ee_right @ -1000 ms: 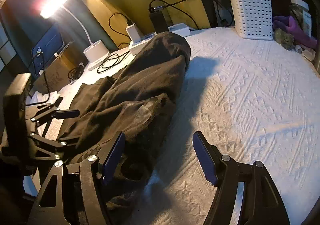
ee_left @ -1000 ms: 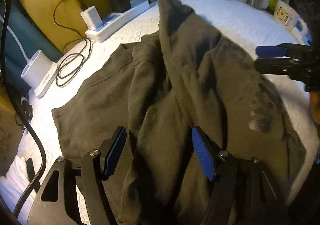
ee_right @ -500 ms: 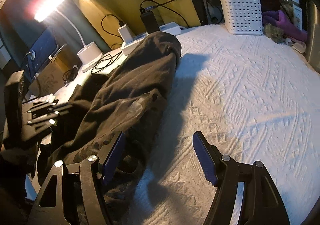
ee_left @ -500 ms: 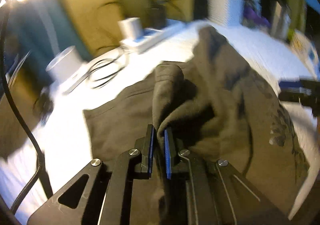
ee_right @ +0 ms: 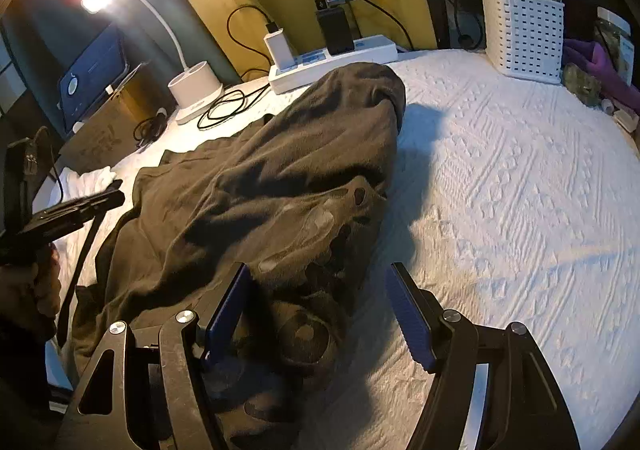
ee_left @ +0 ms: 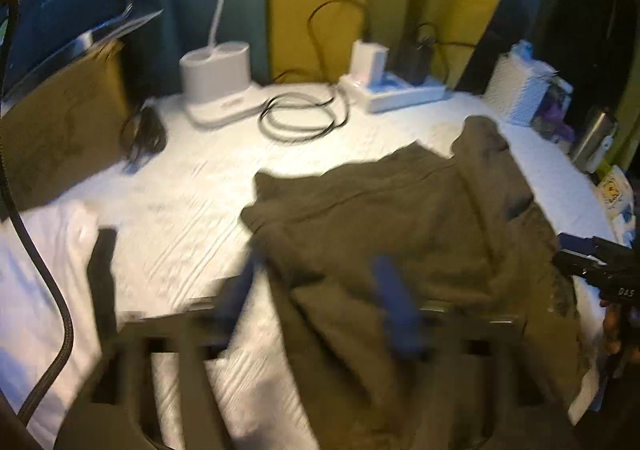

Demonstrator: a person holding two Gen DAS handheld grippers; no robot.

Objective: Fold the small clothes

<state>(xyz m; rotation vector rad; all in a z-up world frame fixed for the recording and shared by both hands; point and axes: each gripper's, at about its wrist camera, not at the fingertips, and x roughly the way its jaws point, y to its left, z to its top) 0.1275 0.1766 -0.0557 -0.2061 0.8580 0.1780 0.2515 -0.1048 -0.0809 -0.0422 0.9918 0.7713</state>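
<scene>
Released since the preceding frame, the left gripper (ee_left: 316, 302) now has its blurred jaws spread apart over the near edge of the dark garment (ee_left: 400, 218). Right gripper (ee_right: 320, 314) is wide open and empty, straddling the garment's printed edge on the white bedspread (ee_right: 520, 190).

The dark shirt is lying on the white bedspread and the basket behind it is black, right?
Not quite. The basket is white, not black, as the right wrist view shows. The dark shirt does lie on the white bedspread.
</scene>
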